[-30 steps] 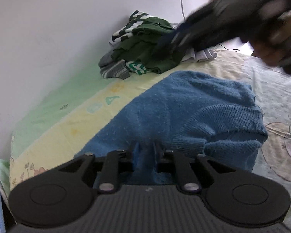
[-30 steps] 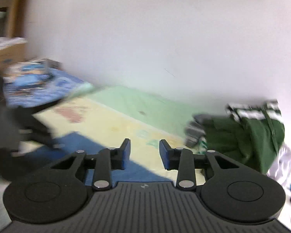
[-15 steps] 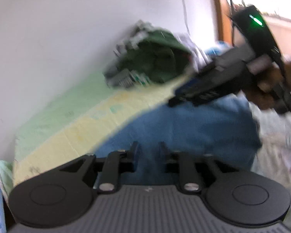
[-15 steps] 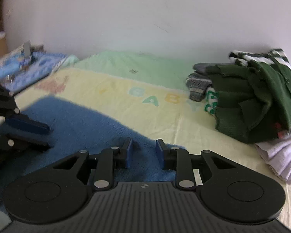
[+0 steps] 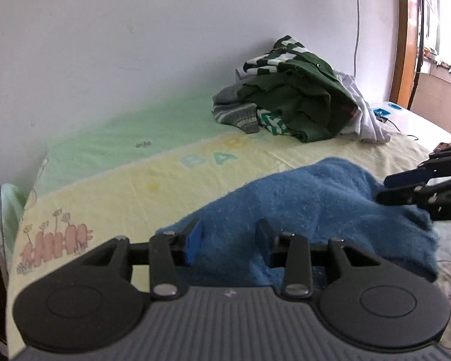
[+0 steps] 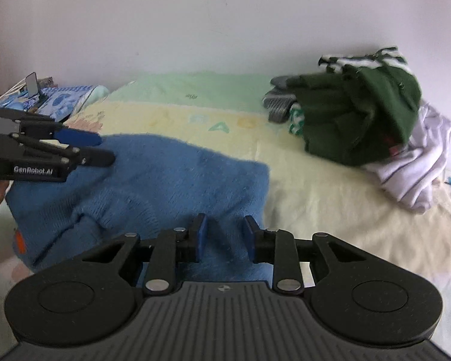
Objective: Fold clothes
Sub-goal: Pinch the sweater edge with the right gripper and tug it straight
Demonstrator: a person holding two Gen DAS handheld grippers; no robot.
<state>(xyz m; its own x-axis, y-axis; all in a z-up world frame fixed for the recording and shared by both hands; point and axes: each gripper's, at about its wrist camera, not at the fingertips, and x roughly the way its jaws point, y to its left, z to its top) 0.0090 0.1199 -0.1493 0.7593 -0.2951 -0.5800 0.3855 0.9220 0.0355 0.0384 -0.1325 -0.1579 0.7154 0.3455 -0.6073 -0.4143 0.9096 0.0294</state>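
While left gripper [image 5: 228,242] fingers widen, unclamped, over blue sweater [image 6: 165,177]; right gripper [image 6: 224,237] part-open, empty

Sweater [image 6: 165,180] lies on the bed [image 6: 330,204]; clothes pile [image 6: 360,120] behind, seemingly against the wall [image 6: 195,21].

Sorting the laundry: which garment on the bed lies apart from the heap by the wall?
The blue knitted sweater, spread alone on the yellow sheet under both claws; the dark green, grey and white pieces are heaped together.
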